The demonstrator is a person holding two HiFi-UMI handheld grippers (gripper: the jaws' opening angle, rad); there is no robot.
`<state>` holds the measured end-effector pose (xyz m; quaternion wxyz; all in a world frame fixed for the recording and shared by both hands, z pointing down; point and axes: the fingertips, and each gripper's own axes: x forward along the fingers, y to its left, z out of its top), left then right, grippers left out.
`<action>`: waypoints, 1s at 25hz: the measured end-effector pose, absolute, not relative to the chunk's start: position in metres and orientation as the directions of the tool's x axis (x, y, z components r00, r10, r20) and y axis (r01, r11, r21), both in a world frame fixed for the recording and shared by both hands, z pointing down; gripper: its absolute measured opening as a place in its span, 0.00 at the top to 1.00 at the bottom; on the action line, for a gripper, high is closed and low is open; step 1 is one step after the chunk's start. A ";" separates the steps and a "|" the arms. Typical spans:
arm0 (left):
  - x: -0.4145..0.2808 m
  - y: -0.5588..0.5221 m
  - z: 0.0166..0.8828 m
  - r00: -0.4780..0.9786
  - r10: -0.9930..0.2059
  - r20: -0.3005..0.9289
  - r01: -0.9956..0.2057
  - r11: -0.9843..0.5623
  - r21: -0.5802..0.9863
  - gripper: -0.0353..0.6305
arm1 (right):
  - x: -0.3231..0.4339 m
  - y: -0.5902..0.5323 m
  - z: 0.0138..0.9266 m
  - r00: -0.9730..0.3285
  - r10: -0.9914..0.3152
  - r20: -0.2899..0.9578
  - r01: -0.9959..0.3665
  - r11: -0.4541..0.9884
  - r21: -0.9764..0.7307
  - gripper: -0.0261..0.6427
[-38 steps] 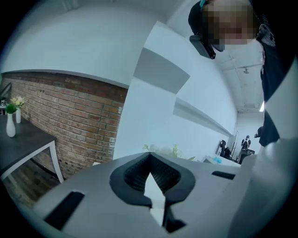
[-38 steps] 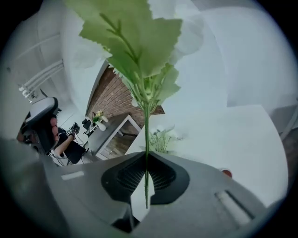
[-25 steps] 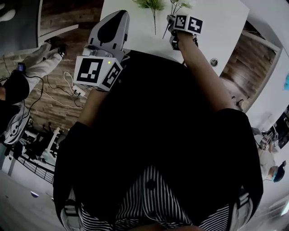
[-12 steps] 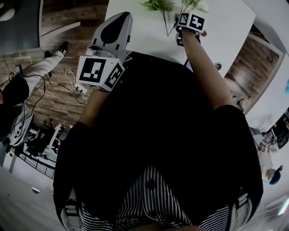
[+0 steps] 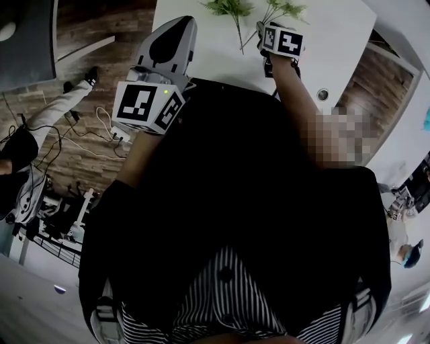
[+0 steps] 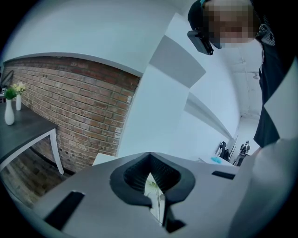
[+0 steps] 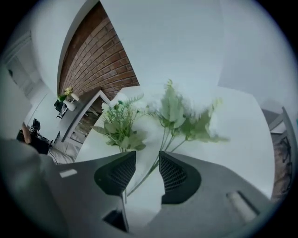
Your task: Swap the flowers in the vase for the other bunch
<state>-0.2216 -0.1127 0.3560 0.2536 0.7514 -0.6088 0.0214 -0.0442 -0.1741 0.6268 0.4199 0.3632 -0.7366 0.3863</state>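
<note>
Right bunch (image 7: 179, 114) lies on white table (image 7: 242, 121), stems betw. R gripper (image 7: 147, 162) jaws, which are spread and have just been opening (no pinch). Left bunch (image 7: 120, 125) is just beside. L gripper (image 6: 150, 158) jaws are pressed together, empty, near table's left edge. Wood floor (image 5: 101, 20), brick wall (image 6: 70, 107).

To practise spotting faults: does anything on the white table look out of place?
Yes. The darker bunch and the paler bunch lie flat on the white table, with no vase in view beside them.

Smooth matt white table (image 5: 322, 40), rough brick wall (image 6: 70, 107), wood-plank floor (image 5: 101, 23), matt grey plastic left hand-held gripper (image 5: 183, 21)
</note>
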 end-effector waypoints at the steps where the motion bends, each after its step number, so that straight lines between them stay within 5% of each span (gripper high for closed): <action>1: -0.220 -0.112 0.356 0.260 -0.905 0.336 -0.925 -0.133 0.357 0.94 | -0.044 -0.172 0.616 -0.394 -0.221 0.892 -0.852 0.451 -0.265 0.73; 6: -0.223 -0.109 0.359 0.264 -0.907 0.328 -0.921 -0.137 0.364 0.94 | -0.074 -0.159 0.601 -0.483 -0.197 0.853 -0.779 0.542 -0.316 0.73; 12: -0.227 -0.099 0.356 0.242 -0.905 0.349 -0.925 -0.106 0.364 0.94 | -0.110 -0.138 0.659 -0.452 -0.035 0.891 -0.699 0.635 -0.330 0.72; 18: -0.250 -0.076 0.362 0.179 -0.918 0.353 -0.931 -0.042 0.363 0.94 | -0.128 -0.153 0.680 -0.426 -0.057 0.903 -0.698 0.656 -0.288 0.72; 25: -0.257 -0.062 0.362 0.156 -0.924 0.349 -0.930 -0.018 0.366 0.94 | -0.135 -0.167 0.677 -0.399 -0.102 0.911 -0.688 0.690 -0.225 0.88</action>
